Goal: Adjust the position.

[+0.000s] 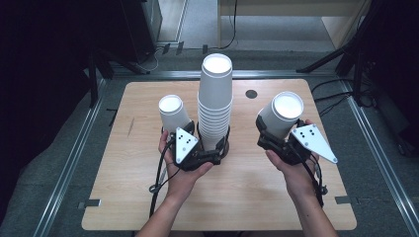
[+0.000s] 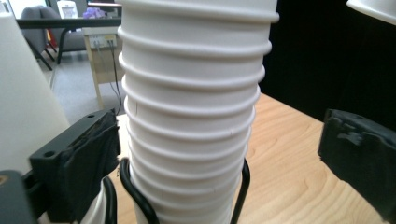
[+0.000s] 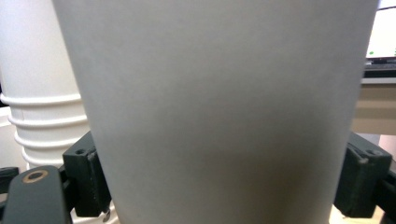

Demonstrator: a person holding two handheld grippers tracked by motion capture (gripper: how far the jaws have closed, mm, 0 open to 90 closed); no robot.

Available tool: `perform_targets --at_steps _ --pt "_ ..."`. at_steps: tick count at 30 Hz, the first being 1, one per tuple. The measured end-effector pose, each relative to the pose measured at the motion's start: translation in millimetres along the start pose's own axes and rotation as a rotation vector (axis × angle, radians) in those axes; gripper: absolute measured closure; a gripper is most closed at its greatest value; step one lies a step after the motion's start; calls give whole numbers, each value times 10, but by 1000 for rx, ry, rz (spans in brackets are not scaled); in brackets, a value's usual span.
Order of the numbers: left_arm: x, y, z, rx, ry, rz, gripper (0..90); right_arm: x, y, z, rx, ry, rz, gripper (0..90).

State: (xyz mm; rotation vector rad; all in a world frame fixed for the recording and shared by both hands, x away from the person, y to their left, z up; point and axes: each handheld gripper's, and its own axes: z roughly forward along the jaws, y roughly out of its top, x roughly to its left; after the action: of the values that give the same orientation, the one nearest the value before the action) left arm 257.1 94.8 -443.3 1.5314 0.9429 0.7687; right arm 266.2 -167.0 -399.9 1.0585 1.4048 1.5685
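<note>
Step in hand: unstacking. Right claw (image 1: 271, 132) grips a single paper cup (image 1: 281, 114); left claw (image 1: 210, 148) stands wide open, empty, flanking the cup stack (image 1: 215, 103). Next: set the cup on the worktop (image 1: 247, 187).

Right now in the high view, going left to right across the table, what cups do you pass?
Single white cup by the left gripper → tall stack of white cups in the middle → white cup tilted in the right gripper.
</note>
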Motion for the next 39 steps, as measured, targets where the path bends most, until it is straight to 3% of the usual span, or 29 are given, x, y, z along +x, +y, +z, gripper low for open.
perform_targets --at_steps 10,14,16,24,35,39 --pt "-30 -82 -236 -9 -25 10 0 -16 -197 -78 24 -3 -18 129" --pt "-53 -158 -298 8 -30 25 0 -9 -275 -93 38 -5 -15 128" --pt "-32 -207 -338 14 -35 7 0 14 -342 -111 49 -6 -33 128" --pt "4 -264 -400 35 -40 12 0 105 -485 -154 83 13 -97 128" --pt "96 -234 -479 31 -78 -20 0 152 -643 -176 105 -3 -234 128" --pt "108 -186 -498 27 -93 -31 0 215 -732 -172 115 9 -368 128"
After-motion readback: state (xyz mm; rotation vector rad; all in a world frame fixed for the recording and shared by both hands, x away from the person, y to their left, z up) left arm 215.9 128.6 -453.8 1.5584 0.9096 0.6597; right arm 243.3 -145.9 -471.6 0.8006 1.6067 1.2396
